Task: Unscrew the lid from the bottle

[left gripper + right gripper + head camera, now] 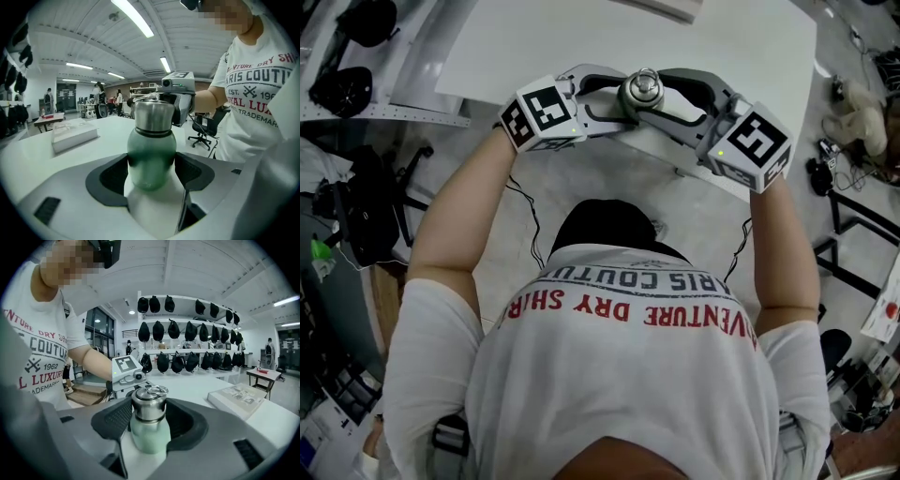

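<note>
**Head view.** The bottle (642,94) is held roughly upright over the near edge of the white bench (581,37), with its steel lid (643,87) facing up. The left gripper (622,98) reaches in from the bottle's left and the right gripper (664,99) from its right.

**Left gripper view.** The jaws stand fairly wide and press on the bottle (151,157) at its green body, below the lid (152,116), which is still seated. A flat white box (75,135) lies on the bench well to the bottle's left.

**Right gripper view.** The jaws sit narrower, clamped on the lid (149,405) above the pale body.

**Contents.** The bottle is opaque and closed, so I cannot tell whether it holds anything.

**Risk.** If the left grip is too light, the smooth body would likely spin with the lid and nothing would loosen. If the lid frees suddenly, a tilted bottle might spill whatever is inside.
</note>
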{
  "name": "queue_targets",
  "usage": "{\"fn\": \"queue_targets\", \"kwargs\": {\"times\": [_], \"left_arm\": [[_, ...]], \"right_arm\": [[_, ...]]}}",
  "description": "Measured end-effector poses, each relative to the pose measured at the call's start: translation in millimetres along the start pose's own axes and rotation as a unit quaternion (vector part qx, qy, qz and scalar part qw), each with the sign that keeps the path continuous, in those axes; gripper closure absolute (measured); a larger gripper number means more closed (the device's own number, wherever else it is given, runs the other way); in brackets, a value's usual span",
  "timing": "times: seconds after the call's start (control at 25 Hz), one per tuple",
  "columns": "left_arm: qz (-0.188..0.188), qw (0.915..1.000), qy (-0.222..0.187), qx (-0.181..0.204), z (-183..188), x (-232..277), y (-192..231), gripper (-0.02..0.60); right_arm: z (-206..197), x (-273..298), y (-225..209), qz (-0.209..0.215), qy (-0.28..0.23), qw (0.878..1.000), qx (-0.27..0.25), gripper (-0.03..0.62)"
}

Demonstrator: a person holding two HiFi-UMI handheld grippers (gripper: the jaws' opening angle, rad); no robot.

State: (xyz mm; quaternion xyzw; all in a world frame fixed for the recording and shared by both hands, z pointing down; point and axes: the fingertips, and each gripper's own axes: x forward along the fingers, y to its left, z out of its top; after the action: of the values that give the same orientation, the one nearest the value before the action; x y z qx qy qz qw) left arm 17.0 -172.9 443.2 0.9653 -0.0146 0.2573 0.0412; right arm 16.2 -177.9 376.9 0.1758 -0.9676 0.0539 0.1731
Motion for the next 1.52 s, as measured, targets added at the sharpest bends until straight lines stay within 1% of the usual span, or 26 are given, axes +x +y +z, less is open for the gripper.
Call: {"fn": "queue_targets", "kwargs": {"times": [0.16, 0.28, 0.4, 0.52, 0.64, 0.76, 0.84, 0.88, 1.0, 1.08, 1.16, 1.28, 1.4, 1.52], "left_arm": [[-0.041, 0.9984, 0.028, 0.026, 0.9, 1.5, -0.9, 0.253], [-0.057, 0.9973, 0.034, 0.032, -0.5, 1.4, -2.4, 0.252], [-0.062, 0.9971, 0.031, 0.032, -1.2, 1.4, -3.6, 0.253], [-0.064, 0.9971, 0.026, 0.032, -0.7, 1.4, -3.1, 0.252], [-0.059, 0.9975, 0.024, 0.031, -0.5, 1.2, -2.1, 0.252], [-0.045, 0.9983, 0.027, 0.027, 0.5, 1.9, -1.6, 0.252], [-0.029, 0.999, 0.027, 0.02, 1.0, 1.6, -2.7, 0.252], [-0.018, 0.9994, 0.025, 0.016, 1.2, 1.5, -3.2, 0.252], [0.017, 0.9997, 0.013, -0.006, 1.6, 1.6, -4.9, 0.252], [0.046, 0.9986, 0.002, -0.025, 1.3, 1.6, -5.8, 0.252], [0.079, 0.9958, -0.007, -0.045, 0.9, 1.4, -6.9, 0.252], [0.135, 0.9874, -0.018, -0.08, 1.3, 2.7, -9.8, 0.252], [0.19, 0.9748, -0.023, -0.115, 2.3, 4.9, -11.9, 0.252], [0.232, 0.9621, -0.029, -0.141, 2.5, 3.9, -11.2, 0.252]], "right_arm": [[4.4, -1.4, 3.5, 0.031, 0.0, 1.0, -0.007, 0.364], [4.2, -0.4, 5.4, 0.053, 0.0, 0.999, -0.012, 0.364], [2.8, -0.4, 6.3, 0.064, -0.003, 0.998, -0.012, 0.362], [3.7, -0.6, 5.7, 0.064, 0.0, 0.998, -0.007, 0.362], [1.7, -0.6, 4.1, 0.058, 0.01, 0.998, -0.018, 0.361], [6.0, -0.4, 5.0, 0.036, 0.004, 0.999, -0.013, 0.354], [10.5, -1.5, 9.0, 0.018, -0.006, 1.0, -0.006, 0.313], [11.6, -2.9, 9.5, 0.004, -0.009, 1.0, -0.004, 0.306], [9.4, -9.1, 2.1, -0.062, -0.016, 0.998, 0.005, 0.306], [8.5, -12.5, -2.4, -0.104, -0.022, 0.994, 0.026, 0.306], [7.2, -14.8, -2.9, -0.133, -0.028, 0.989, 0.052, 0.306], [4.0, -16.7, 2.8, -0.163, -0.033, 0.983, 0.077, 0.306], [-1.0, -15.9, 9.4, -0.185, -0.034, 0.978, 0.093, 0.306], [-2.4, -12.7, 9.9, -0.207, -0.038, 0.972, 0.103, 0.307]]}}
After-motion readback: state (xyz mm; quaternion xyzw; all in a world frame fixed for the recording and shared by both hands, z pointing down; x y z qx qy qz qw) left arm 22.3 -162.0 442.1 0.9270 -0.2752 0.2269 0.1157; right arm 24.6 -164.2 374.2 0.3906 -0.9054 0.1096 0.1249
